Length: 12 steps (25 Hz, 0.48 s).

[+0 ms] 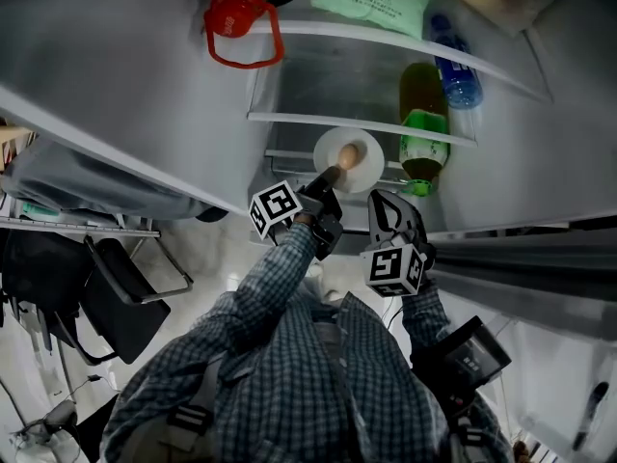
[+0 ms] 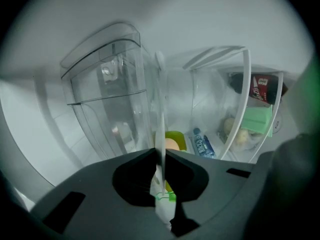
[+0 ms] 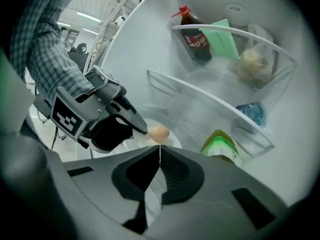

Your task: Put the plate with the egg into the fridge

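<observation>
left gripper [image 1: 331, 175] is clamped on the near-left rim of the plate [image 1: 369, 169]. its own view shows the rim edge-on, running straight down the slot between the jaws. right gripper [image 1: 378, 201] has its jaws together with nothing in them and hangs just near and right of the plate. the plate is inside the fridge [image 1: 323, 85], below the white shelf rail [image 1: 318, 119], with the green-capped bottle [image 1: 421, 128] just to its right. i can't tell from these views whether its underside is resting on a shelf or is only carried by the pinch. handling, my read: the plate is stiff, thin-rimmed and glossy, so it's likely slick in the pads. it's light, but a one-sided rim pinch leaves it cantilevered and it will want to droop on the far side. the egg [image 1: 349, 154] is loose, roughly mid-plate, and fragile, and it will roll at any tilt or jerk. the rim is the only sensible place to take hold, with the jaws well onto it. the free gripper could steady the near-right rim if it sags. orientation: the plate is face up and about level, and it reaches far and right from the jaws into the fridge. it's round, so it has no long axis of its own. in the head view the egg's long axis runs roughly near-to-far, so it would roll left or right first.
</observation>
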{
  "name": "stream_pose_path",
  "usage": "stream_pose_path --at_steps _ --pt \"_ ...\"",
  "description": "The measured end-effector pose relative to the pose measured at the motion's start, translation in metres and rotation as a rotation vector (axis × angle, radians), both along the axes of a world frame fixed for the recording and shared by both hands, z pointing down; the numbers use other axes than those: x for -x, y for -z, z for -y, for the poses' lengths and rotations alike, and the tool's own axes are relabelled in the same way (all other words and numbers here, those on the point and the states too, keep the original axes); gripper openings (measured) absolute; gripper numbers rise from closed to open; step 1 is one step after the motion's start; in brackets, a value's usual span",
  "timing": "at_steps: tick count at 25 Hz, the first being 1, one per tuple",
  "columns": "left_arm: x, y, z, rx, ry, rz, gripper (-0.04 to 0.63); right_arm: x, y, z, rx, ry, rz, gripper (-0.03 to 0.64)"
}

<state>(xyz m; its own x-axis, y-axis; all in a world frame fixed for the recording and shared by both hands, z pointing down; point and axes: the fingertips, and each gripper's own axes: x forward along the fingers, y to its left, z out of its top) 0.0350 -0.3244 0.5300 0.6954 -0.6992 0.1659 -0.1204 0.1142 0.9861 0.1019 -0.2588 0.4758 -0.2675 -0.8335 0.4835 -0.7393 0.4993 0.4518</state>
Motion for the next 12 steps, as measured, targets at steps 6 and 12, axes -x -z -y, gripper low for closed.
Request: stream_pose_path --at_steps 6,12 --pt "-0.003 0.002 0.001 -0.002 -0.003 -0.022 0.029 0.005 -0.012 0.008 -0.010 0.066 -0.162 0.007" --pt "-0.003 0.002 0.002 0.003 -0.003 -0.037 0.029 0.015 -0.020 0.007 -0.057 0.164 -0.343 0.010"
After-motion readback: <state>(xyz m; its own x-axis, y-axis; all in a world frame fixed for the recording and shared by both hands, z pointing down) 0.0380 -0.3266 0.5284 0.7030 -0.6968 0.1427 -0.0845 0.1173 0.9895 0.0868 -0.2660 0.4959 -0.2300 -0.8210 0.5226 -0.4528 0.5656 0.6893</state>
